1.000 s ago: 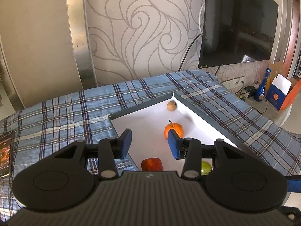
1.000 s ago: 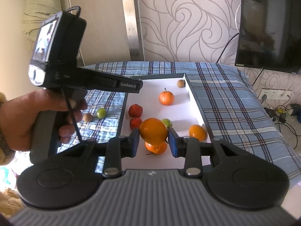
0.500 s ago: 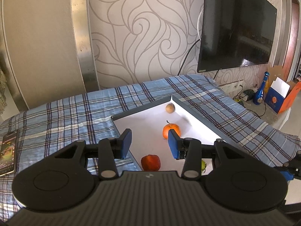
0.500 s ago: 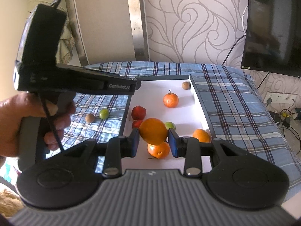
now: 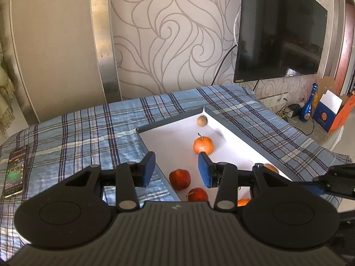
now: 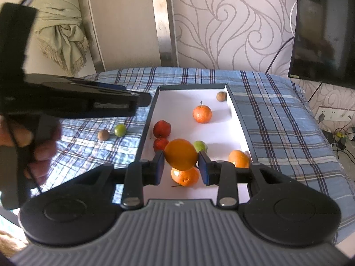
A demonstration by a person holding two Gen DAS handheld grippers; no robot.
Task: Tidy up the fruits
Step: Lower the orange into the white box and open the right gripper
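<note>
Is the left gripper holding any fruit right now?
No, the left gripper is open, with only the tray visible between its blue pads.

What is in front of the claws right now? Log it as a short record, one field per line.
surface: blue plaid cloth
container: shallow white tray, dark rim
right claw: shut on an orange, held over the tray
left claw: open, nothing between its pads
in tray: three oranges, two red fruits, one green fruit, one brown fruit
outside tray, on cloth: green fruit, brown fruit
other: phone on the cloth
</note>
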